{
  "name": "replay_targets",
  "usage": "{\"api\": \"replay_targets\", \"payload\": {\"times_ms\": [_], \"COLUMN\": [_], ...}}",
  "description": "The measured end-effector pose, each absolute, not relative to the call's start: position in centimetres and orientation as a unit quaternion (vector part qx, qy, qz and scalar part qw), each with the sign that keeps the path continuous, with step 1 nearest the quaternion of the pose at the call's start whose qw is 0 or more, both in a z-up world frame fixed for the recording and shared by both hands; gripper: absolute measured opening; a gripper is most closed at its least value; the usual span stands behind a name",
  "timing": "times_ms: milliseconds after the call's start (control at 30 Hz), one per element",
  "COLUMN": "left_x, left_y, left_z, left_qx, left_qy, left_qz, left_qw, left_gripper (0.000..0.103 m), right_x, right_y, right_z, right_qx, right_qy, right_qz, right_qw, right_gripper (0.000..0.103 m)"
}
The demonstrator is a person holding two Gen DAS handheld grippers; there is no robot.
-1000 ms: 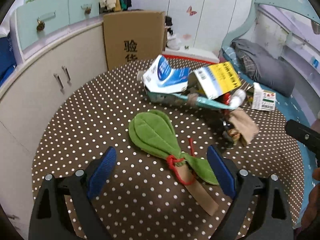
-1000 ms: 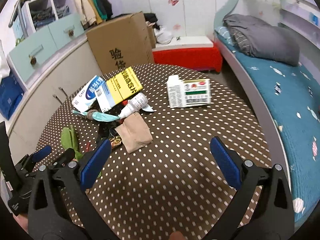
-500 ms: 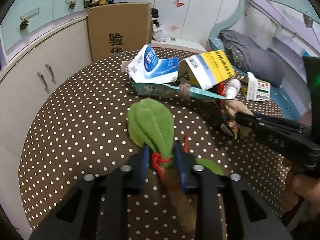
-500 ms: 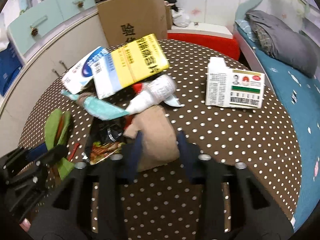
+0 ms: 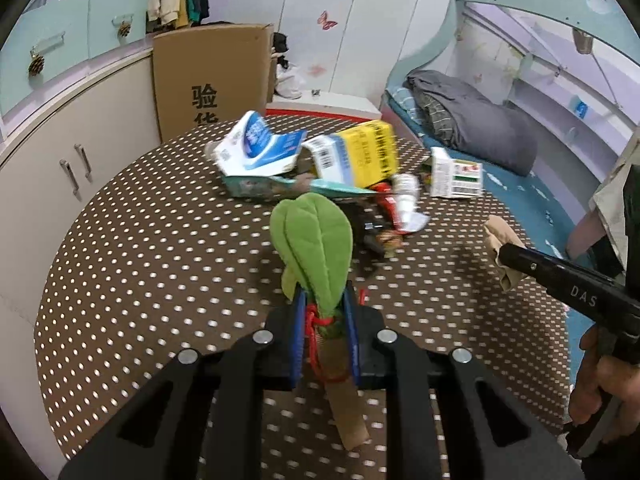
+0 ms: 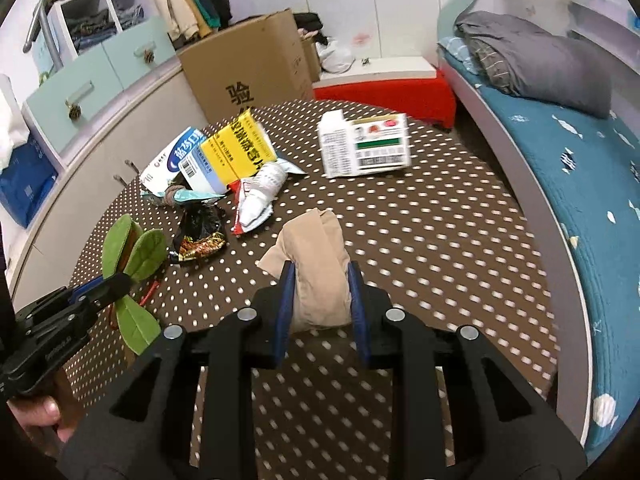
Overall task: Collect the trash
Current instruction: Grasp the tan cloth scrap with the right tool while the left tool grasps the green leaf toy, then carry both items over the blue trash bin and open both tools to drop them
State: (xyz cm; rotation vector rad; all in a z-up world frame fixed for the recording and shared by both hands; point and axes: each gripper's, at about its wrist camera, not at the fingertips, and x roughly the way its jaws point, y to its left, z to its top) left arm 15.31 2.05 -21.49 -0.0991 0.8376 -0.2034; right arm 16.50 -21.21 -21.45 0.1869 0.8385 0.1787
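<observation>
Two tools hold items above the near part of the dotted desk [image 6: 460, 240]. The left tool [image 5: 326, 316] has just closed and pinches the green felt leaf [image 5: 316, 240] at its red-tied stem. The right tool [image 6: 322, 284], also just closed, pinches the beige cloth bundle [image 6: 316, 264]. Farther off lie a snack wrapper [image 6: 198, 246], a yellow box [image 6: 238, 152], a blue-and-white box [image 5: 260, 148] and, far right, a white carton [image 6: 366, 146]

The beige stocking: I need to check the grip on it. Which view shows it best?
The right wrist view: the beige stocking sits centred, pinched by the right gripper. The left wrist view shows only its bunched end at the far right.
</observation>
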Motion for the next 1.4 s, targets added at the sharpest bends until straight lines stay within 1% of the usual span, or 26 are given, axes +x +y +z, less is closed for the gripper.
{"api": "replay_targets", "payload": {"times_ms": [100,500,700,900,1033,1233,1400], "left_x": [14.7,13.7,14.0,13.9,14.3,15.2,16.5], "left_y": [0.7,-6.6,-12.0,-17.8,-21.7,-27.3,-31.2], "left_z": [-20.4,-13.5,-11.4,-11.0,-11.9,-15.2,-19.1], "left_qx": [-0.046,-0.020,-0.003,0.010,0.020,0.038,0.063], "left_qy": [0.397,0.331,0.310,0.306,0.319,0.364,0.410], "left_qz": [-0.112,-0.190,-0.244,-0.298,-0.324,-0.348,-0.354], "left_qw": [0.910,0.924,0.919,0.904,0.891,0.863,0.838], "left_gripper": [0.017,0.017,0.017,0.017,0.017,0.017,0.017], "right_x": [15.5,11.5,9.4,7.9,8.0,8.8,9.5], "right_y": [-22.4,-30.8,-36.2,-41.4,-44.6,-47.9,-50.0], "right_z": [-20.3,-12.0,-10.8,-11.9,-13.9,-19.0,-23.9], "right_qx": [0.098,0.132,0.152,0.173,0.191,0.227,0.259], "right_qy": [0.391,0.290,0.270,0.274,0.290,0.332,0.370], "right_qz": [0.081,0.039,-0.011,-0.063,-0.092,-0.118,-0.128], "right_qw": [0.912,0.947,0.951,0.944,0.933,0.908,0.883], "right_gripper": [0.026,0.026,0.026,0.026,0.026,0.026,0.026]}}
